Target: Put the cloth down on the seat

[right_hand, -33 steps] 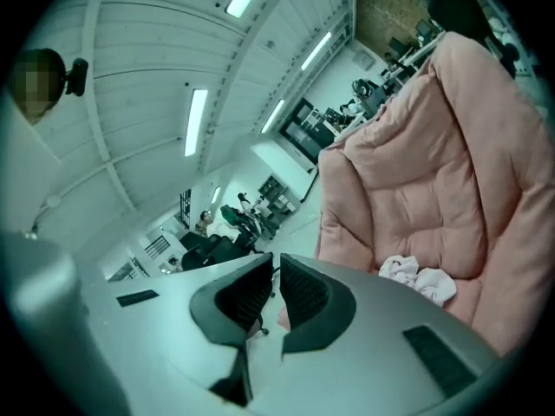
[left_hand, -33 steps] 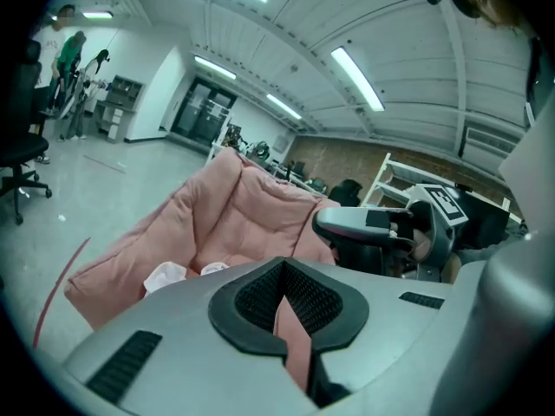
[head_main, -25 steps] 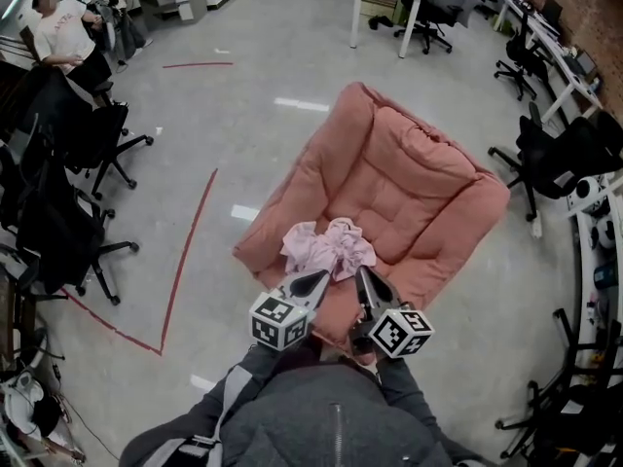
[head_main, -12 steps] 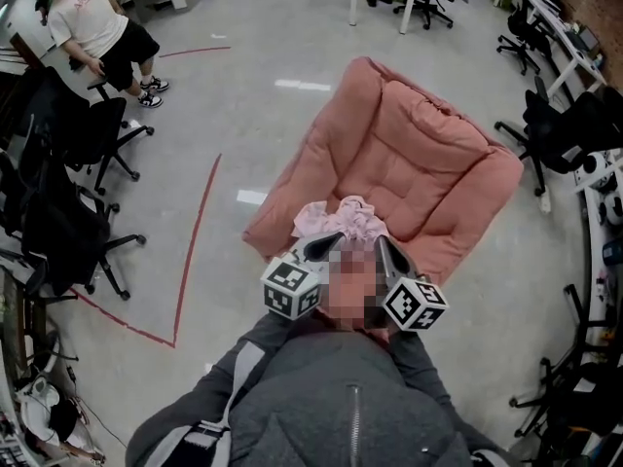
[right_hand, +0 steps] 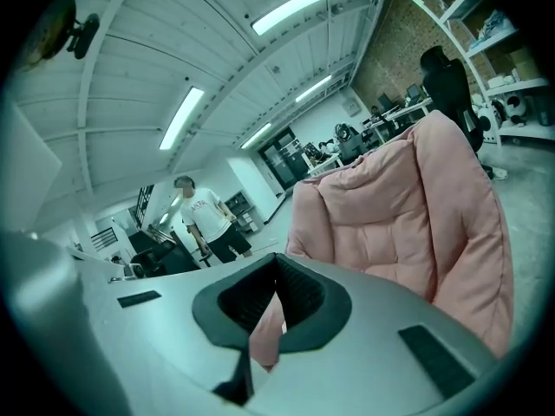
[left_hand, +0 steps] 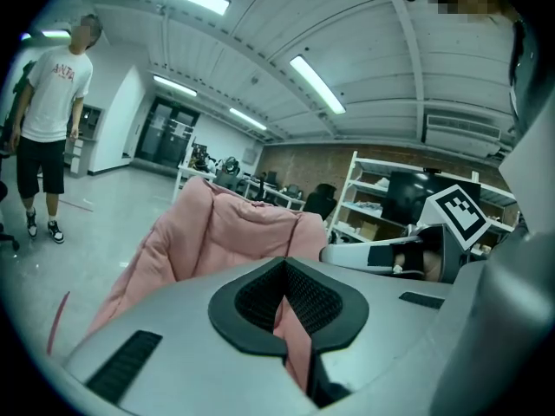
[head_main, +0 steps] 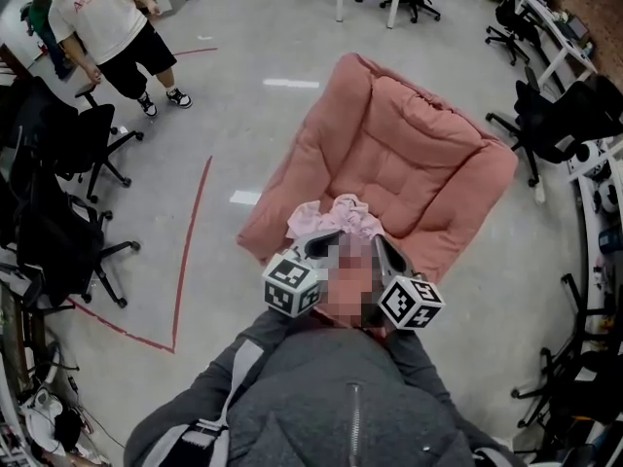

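Nearest to you, your left gripper (head_main: 324, 245) and right gripper (head_main: 383, 249) lay side by side just short of the front edge of the pink seat (head_main: 409, 154). Their marker cubes faced your grey jacket (head_main: 331, 407), and both grippers pointed toward the seat, tipped slightly below level. In each gripper view the jaws were pressed together on a thin pink fold of the cloth (head_main: 336, 218). You therefore held it at two points, one pinch per gripper. The rest of the cloth lay bunched just past the jaw tips, over the front lip of the seat. No view showed whether it was already resting on the cushion. The cloth looked light, soft and limp, so it would likely sag and crumple rather than hold any shape. It also looked unlikely to slip from a firm pinch. Edge folds like those you held seemed the sensible places to grip, set apart so the fabric could spread when lowered. Beyond the cloth, the seat's padded back rose away from you. A red tape line (head_main: 190, 251) ran along the floor to the seat's left. Black office chairs (head_main: 68, 163) stood farther left of the seat. A bystander (head_main: 107, 27) stood well beyond them.
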Tool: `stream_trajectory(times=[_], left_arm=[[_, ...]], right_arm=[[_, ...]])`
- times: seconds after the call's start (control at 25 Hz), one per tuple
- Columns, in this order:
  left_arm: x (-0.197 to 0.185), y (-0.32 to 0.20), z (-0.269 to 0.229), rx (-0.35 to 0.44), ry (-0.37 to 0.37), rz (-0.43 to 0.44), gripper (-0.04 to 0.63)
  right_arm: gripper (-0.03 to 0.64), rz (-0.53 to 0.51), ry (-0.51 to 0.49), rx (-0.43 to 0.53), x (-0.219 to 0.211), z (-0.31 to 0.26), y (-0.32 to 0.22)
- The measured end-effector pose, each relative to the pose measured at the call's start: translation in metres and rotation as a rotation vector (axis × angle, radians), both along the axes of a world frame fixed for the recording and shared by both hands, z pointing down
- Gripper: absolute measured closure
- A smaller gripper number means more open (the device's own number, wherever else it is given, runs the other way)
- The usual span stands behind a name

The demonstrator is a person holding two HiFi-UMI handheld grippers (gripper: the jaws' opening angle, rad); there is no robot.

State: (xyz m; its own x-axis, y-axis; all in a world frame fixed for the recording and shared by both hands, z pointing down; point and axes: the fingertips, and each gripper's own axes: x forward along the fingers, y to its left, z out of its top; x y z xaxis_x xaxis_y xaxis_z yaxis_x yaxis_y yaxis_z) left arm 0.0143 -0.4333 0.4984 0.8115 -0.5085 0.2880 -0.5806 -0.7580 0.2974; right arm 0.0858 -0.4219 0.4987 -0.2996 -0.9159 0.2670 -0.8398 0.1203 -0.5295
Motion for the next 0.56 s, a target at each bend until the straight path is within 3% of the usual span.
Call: stream_trajectory(times=[0.56], left_arm=[[0.008,-0.008,0.007,-0.012,-0.022,0.011,0.588]], right_arm=[[0.606,-0.012,-0.01,-0.057,0.001,0.016,-0.005]])
